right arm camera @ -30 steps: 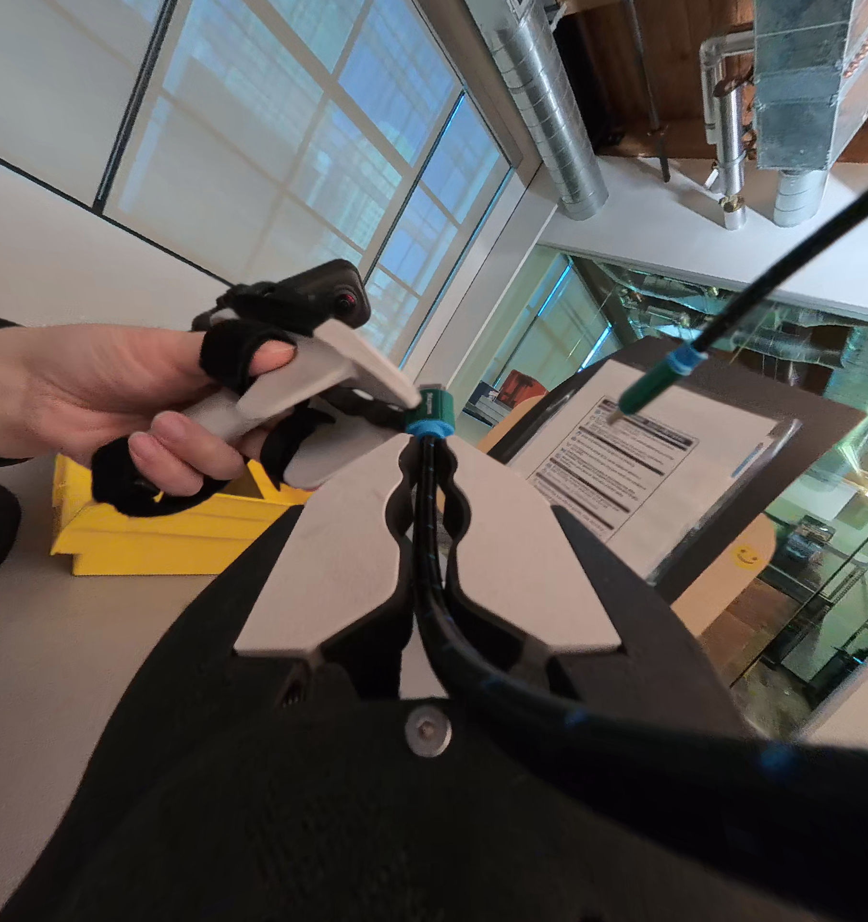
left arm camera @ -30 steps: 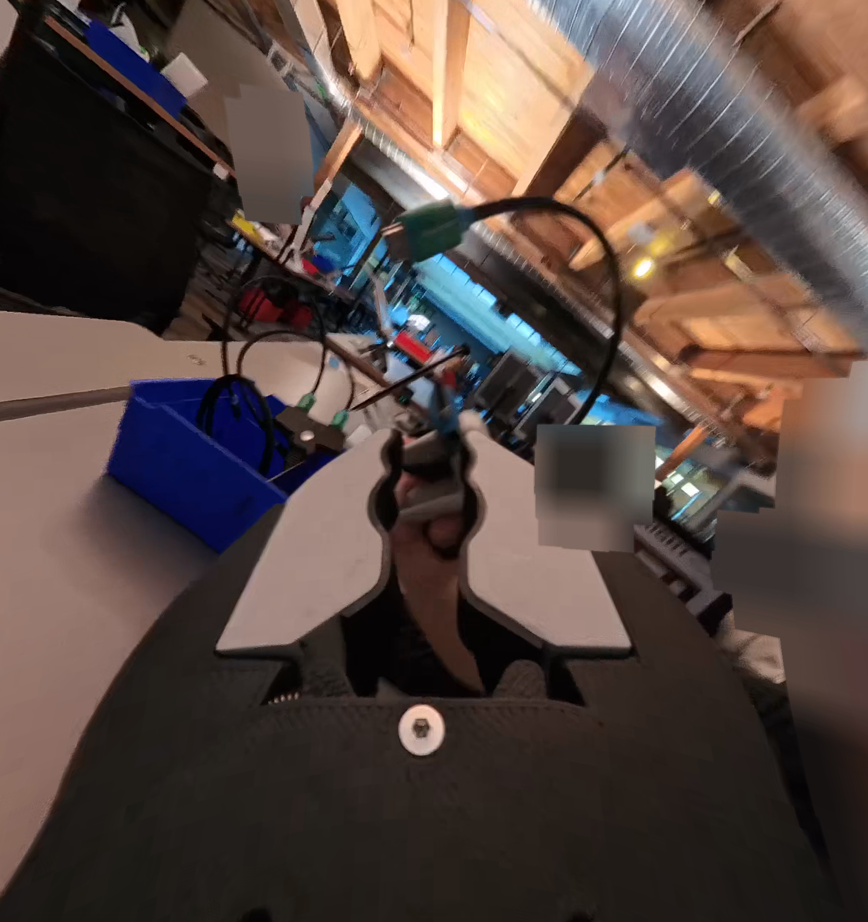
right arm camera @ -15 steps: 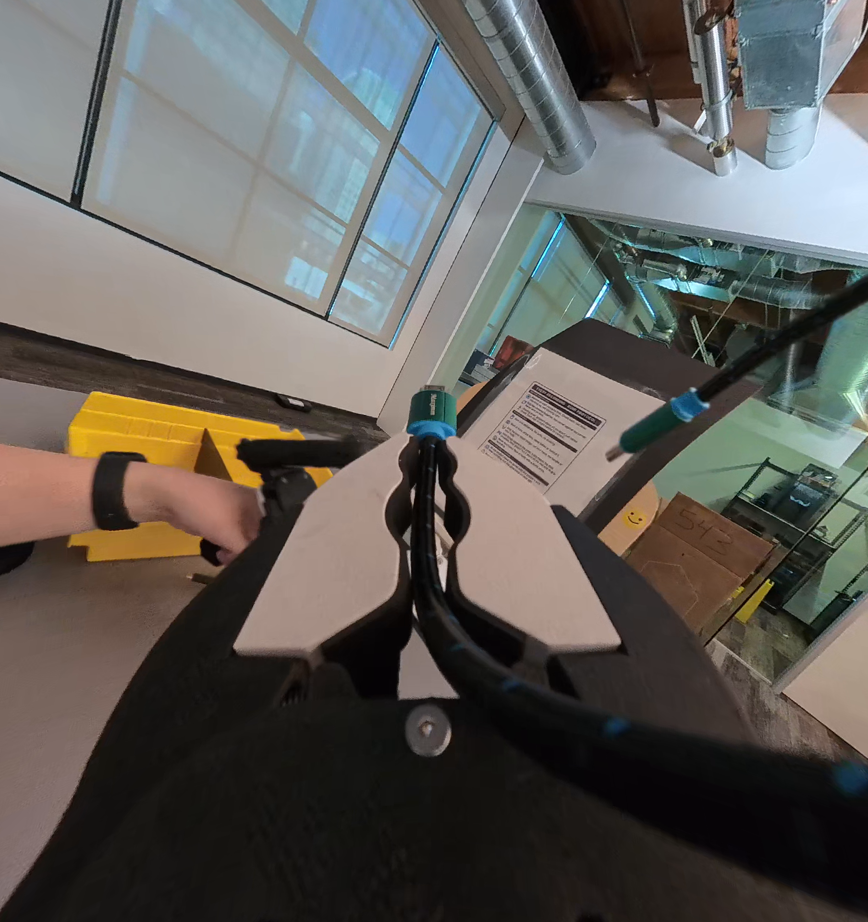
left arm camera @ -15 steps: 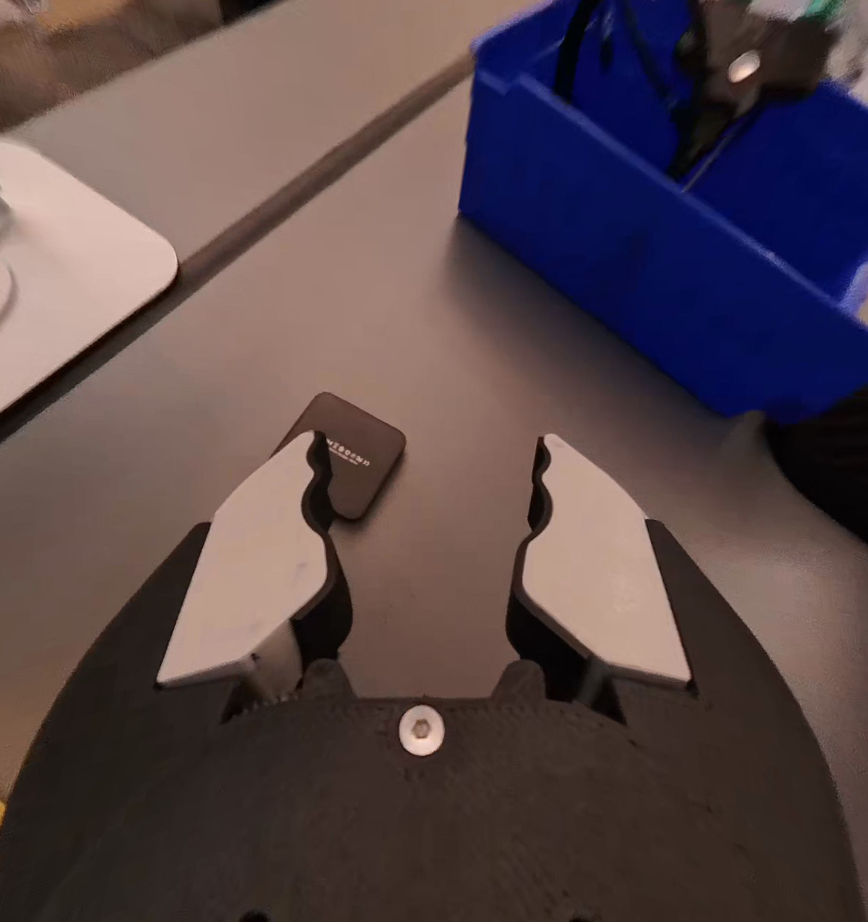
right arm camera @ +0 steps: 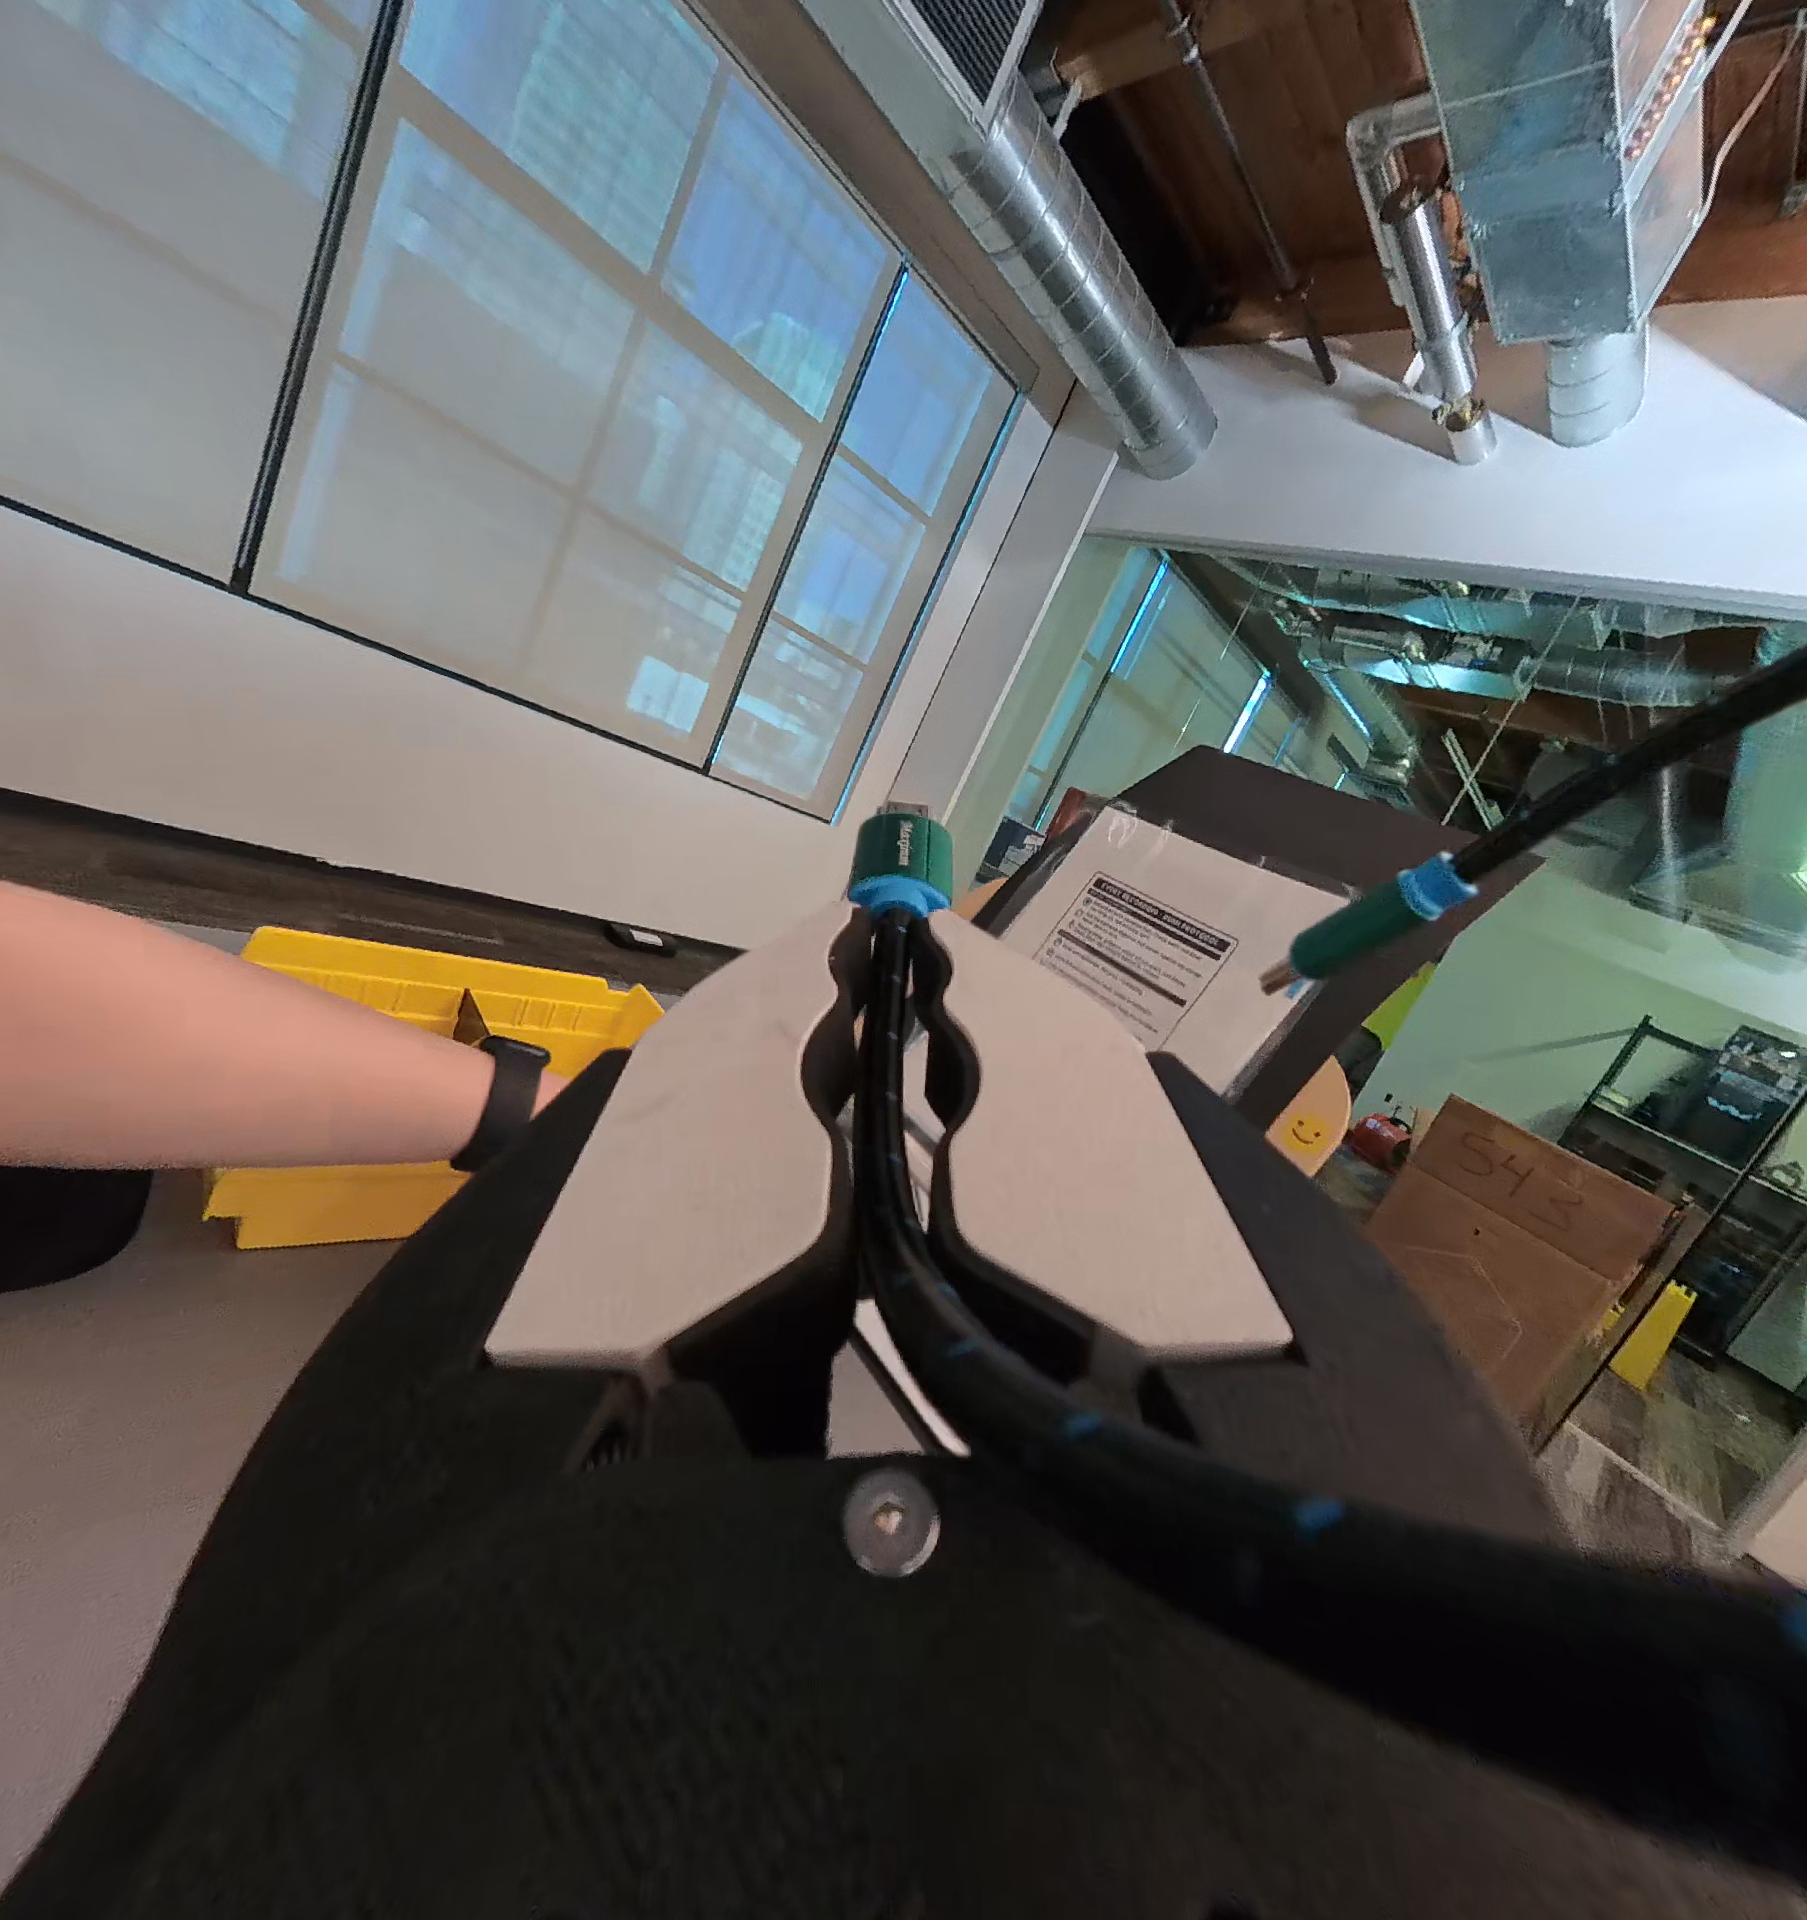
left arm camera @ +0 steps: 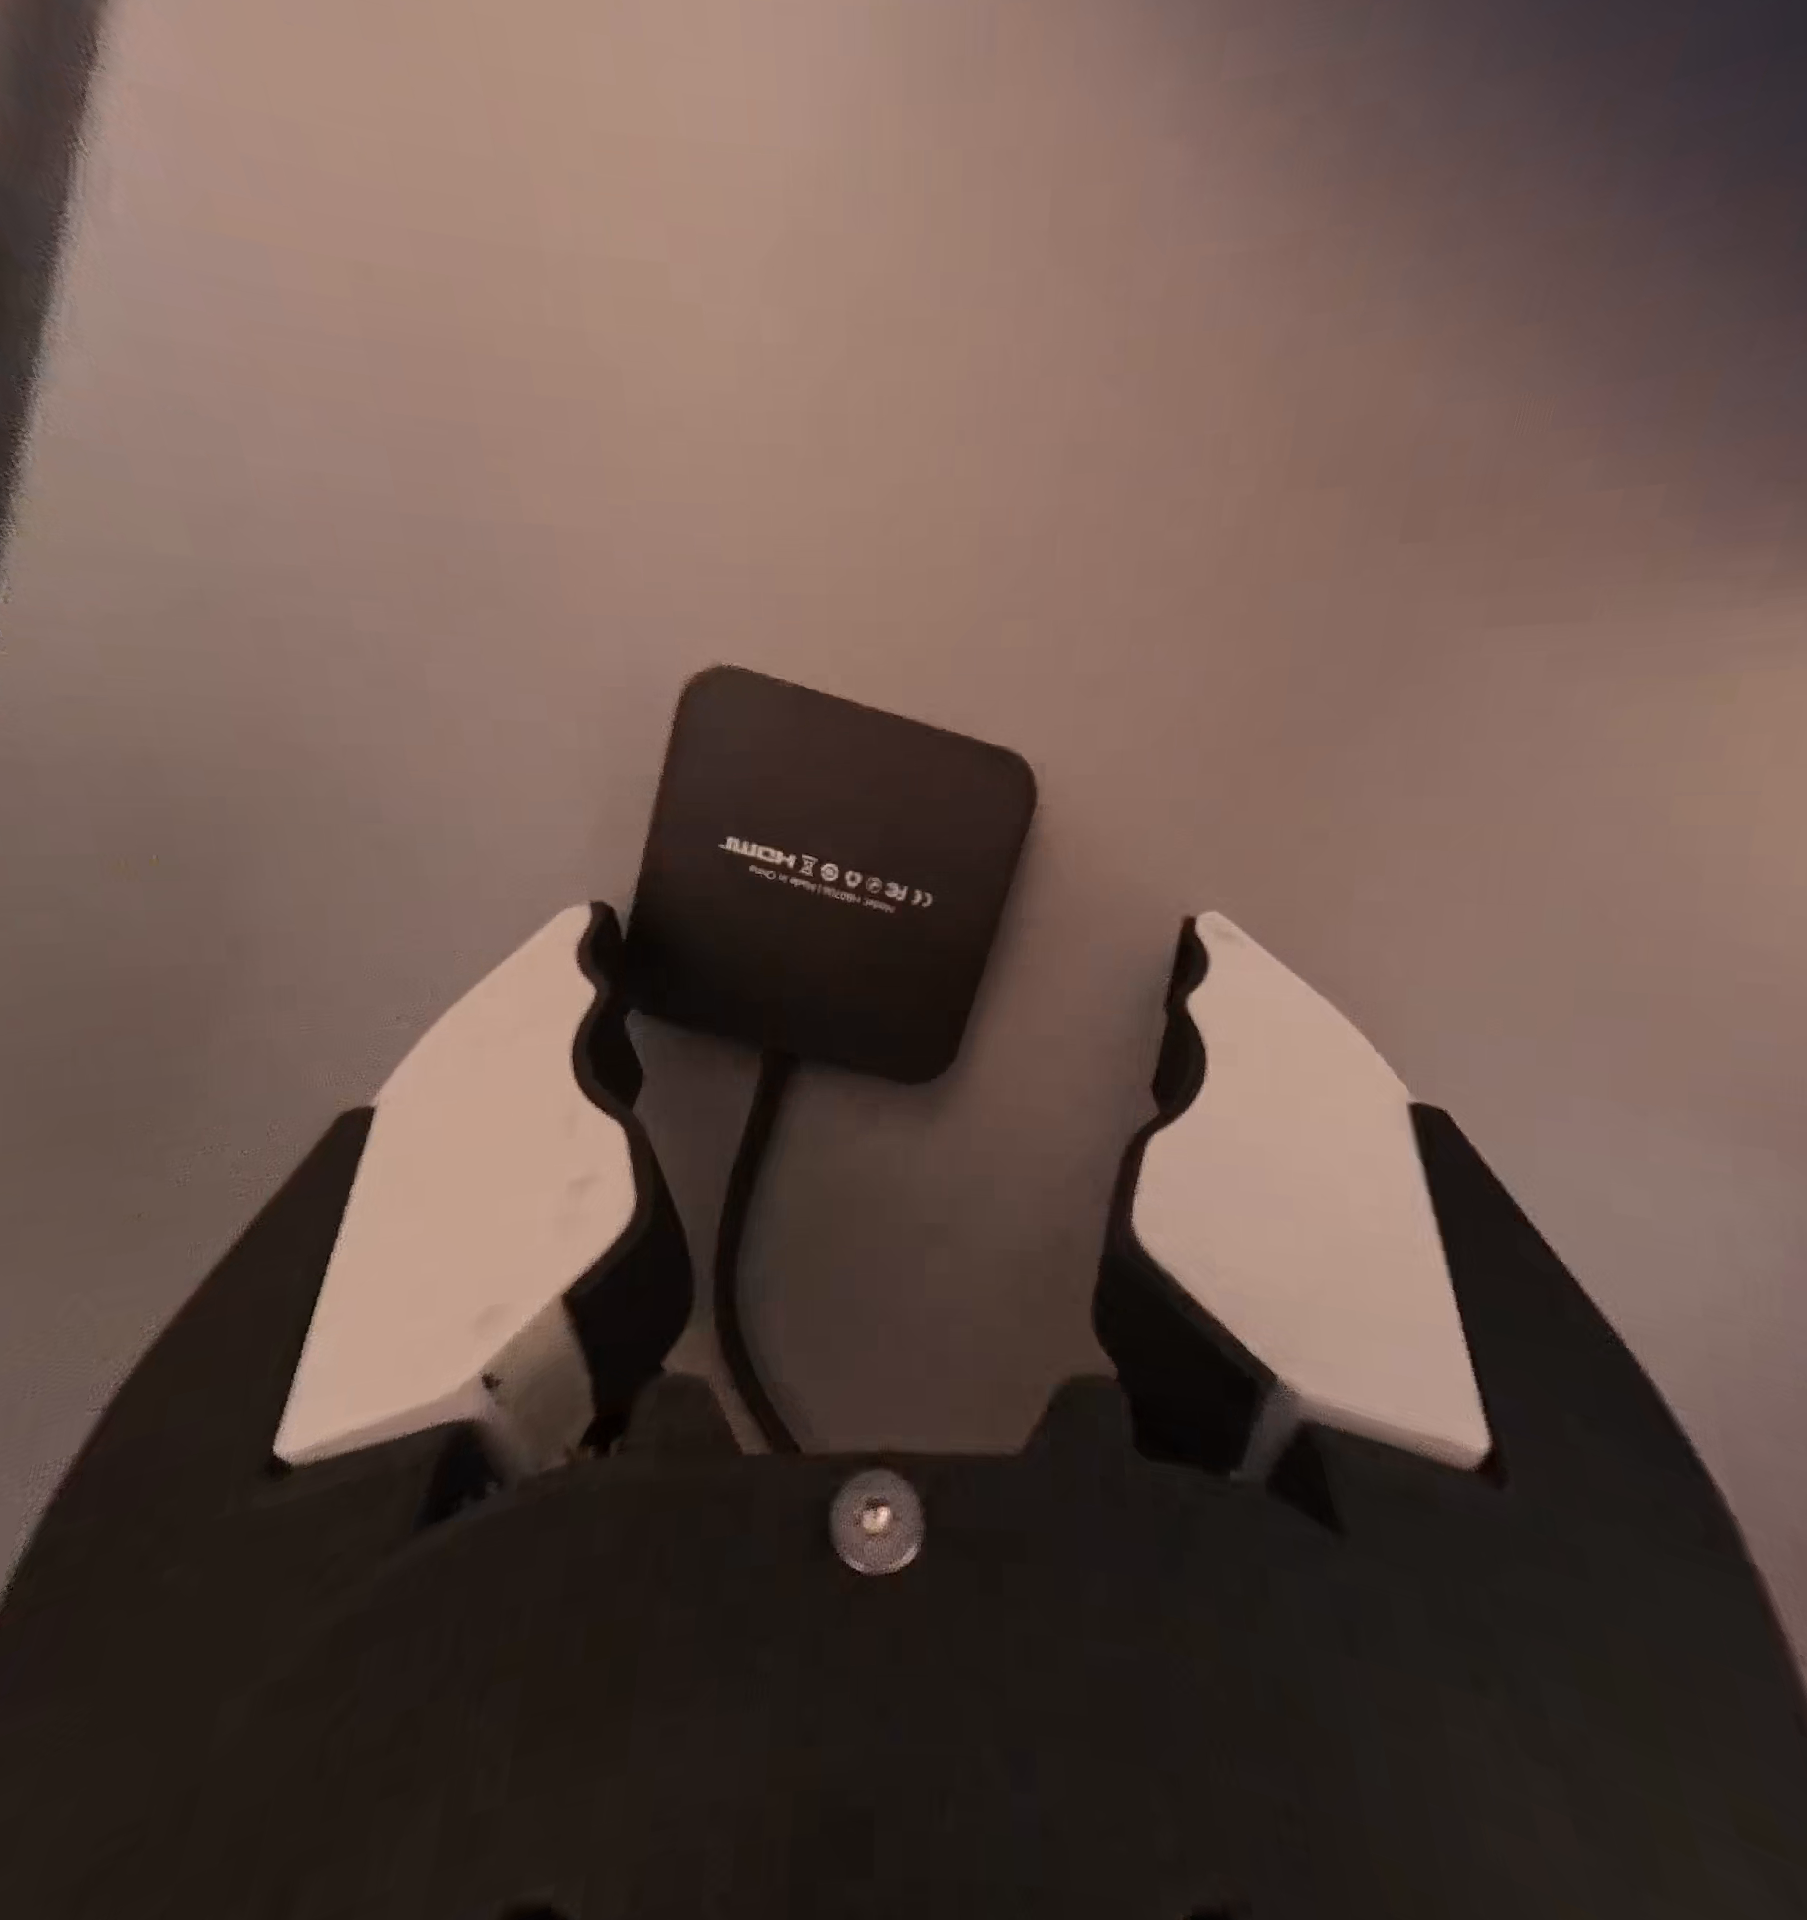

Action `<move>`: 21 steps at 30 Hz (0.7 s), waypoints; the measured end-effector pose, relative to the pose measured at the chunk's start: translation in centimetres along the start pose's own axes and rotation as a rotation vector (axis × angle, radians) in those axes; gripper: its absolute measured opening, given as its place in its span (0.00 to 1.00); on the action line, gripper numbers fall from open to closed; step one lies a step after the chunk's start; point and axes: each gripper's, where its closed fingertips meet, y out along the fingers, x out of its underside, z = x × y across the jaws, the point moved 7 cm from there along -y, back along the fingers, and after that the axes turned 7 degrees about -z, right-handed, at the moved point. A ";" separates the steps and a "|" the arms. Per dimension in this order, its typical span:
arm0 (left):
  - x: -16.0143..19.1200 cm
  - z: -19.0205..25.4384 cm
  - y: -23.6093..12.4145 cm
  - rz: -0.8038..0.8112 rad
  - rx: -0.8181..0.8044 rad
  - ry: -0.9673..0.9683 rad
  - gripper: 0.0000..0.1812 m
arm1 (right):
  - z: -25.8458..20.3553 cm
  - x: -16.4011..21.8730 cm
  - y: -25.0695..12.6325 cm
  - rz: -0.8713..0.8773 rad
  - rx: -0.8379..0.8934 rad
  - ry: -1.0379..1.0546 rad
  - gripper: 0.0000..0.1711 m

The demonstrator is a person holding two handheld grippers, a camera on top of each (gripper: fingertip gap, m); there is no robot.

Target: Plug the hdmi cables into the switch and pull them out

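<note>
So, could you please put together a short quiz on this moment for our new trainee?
1. True or false: the left tool is shut on the switch.
2. Multiple choice: the right tool grips the cable where? A) on the green plug, B) just behind the green plug, C) at the far plug.
3. Fill in: a thin black lead runs from the switch toward the ____ tool.

Key: 1. False: its jaws are open, the switch lies on the table just past them. 2. B. 3. left.
</note>
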 end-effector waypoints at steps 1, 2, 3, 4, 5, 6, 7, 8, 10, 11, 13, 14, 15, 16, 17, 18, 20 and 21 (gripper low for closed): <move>0.2 0.0 0.3 -0.019 0.005 -0.006 0.55 | 0.0 -0.1 0.0 0.005 -0.006 0.000 0.05; 0.5 0.0 0.5 -0.026 -0.004 0.001 0.52 | 0.0 -0.1 -0.1 0.002 -0.010 0.004 0.05; 0.8 0.0 0.6 -0.034 -0.025 0.011 0.49 | 0.0 -0.1 -0.1 0.001 -0.012 0.005 0.05; 1.0 0.2 0.7 -0.040 -0.037 0.018 0.49 | 0.1 -0.1 -0.1 0.003 -0.012 0.005 0.05; 1.2 0.5 0.6 -0.051 -0.041 0.015 0.49 | 0.1 -0.2 -0.2 0.009 -0.011 0.006 0.05; 1.4 0.8 0.5 -0.068 -0.044 0.005 0.47 | 0.2 -0.3 -0.3 0.015 -0.011 0.011 0.05; 1.7 1.2 0.4 -0.086 -0.046 -0.005 0.43 | 0.2 -0.3 -0.4 0.021 -0.011 0.016 0.05; 1.9 1.6 0.2 -0.100 -0.047 -0.016 0.40 | 0.3 -0.4 -0.5 0.027 -0.012 0.021 0.05; 2.2 2.4 0.1 -0.126 -0.049 -0.045 0.36 | 0.4 -0.6 -0.7 0.037 -0.011 0.025 0.05; 2.3 2.8 0.0 -0.127 -0.061 -0.063 0.36 | 0.4 -0.7 -0.8 0.043 -0.009 0.025 0.05; 2.3 3.2 0.0 -0.105 -0.082 -0.107 0.36 | 0.4 -0.9 -1.0 0.053 -0.007 0.026 0.05; 2.3 3.4 0.1 -0.086 -0.085 -0.127 0.36 | 0.4 -0.8 -0.9 0.051 -0.008 0.028 0.05; 2.3 3.6 0.2 -0.067 -0.085 -0.147 0.36 | 0.4 -0.7 -0.8 0.044 -0.011 0.030 0.05; 2.2 3.8 0.2 -0.052 -0.086 -0.164 0.38 | 0.4 -0.6 -0.7 0.034 -0.014 0.031 0.05; 2.2 3.8 0.3 -0.041 -0.093 -0.175 0.42 | 0.3 -0.4 -0.5 0.023 -0.016 0.032 0.05; 2.1 3.7 0.4 -0.032 -0.097 -0.186 0.44 | 0.3 -0.2 -0.3 0.013 -0.017 0.032 0.05; 2.1 3.6 0.5 -0.011 -0.095 -0.210 0.43 | 0.1 0.2 0.1 -0.009 -0.026 0.033 0.05; 2.1 3.7 0.5 0.005 -0.096 -0.209 0.42 | 0.1 0.4 0.4 -0.021 -0.028 0.032 0.05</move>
